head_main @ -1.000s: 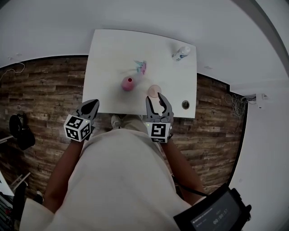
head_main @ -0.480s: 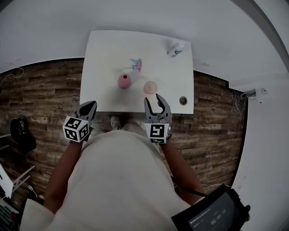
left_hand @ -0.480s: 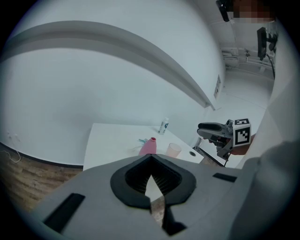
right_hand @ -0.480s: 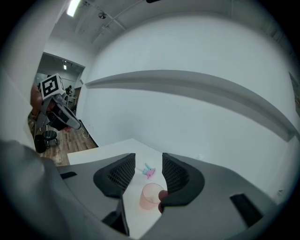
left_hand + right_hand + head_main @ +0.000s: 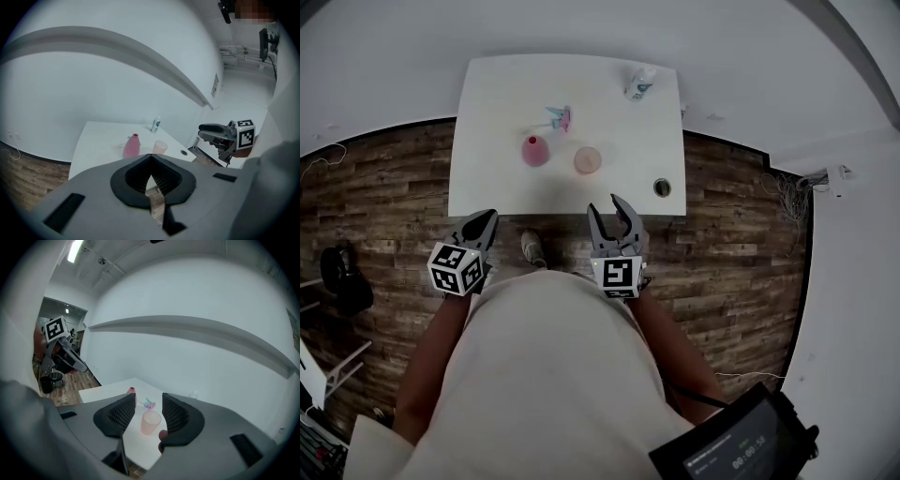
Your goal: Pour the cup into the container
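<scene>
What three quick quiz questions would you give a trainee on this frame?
1. True or false: the right gripper is closed on the cup.
2. The left gripper's jaws are: A) wide apart, B) together, C) clamped on the cup.
3. In the head view, on which side of the cup does the pink bottle stand?

Key: 1. False: its jaws are apart and empty, and the cup stands apart from them on the table. 2. B. 3. Left.

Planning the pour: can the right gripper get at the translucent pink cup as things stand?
Probably yes. The right gripper, jaws apart and empty, points at the translucent pink cup near the white table's front edge; nothing stands between them.
</scene>
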Demonstrator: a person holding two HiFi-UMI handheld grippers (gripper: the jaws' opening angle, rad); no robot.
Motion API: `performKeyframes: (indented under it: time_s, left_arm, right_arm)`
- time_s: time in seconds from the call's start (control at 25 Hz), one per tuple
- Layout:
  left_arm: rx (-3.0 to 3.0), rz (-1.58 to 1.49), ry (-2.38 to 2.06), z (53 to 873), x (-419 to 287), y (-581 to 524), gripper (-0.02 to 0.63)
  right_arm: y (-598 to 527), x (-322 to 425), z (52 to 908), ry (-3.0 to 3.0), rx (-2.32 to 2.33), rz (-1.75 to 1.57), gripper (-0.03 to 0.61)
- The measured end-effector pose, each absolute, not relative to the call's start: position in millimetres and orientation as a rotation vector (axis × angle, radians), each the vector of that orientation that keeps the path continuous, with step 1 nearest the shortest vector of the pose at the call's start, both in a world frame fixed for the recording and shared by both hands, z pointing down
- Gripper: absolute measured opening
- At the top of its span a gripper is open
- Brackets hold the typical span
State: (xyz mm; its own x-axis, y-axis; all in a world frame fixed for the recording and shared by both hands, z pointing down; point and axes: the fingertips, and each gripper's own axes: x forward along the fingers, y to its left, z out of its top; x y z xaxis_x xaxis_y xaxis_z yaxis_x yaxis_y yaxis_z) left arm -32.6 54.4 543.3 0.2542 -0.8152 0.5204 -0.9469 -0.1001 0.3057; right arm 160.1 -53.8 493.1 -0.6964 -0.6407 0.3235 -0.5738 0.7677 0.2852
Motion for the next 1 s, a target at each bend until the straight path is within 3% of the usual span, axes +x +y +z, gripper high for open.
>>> performKeyframes:
  time_s: [1.0]
  left_arm:
    - [1.973,0.351,-1.543,539,163,179,0.009]
  right_arm:
    - [79,349,483,-2.611,0.979,-0.147,0.181]
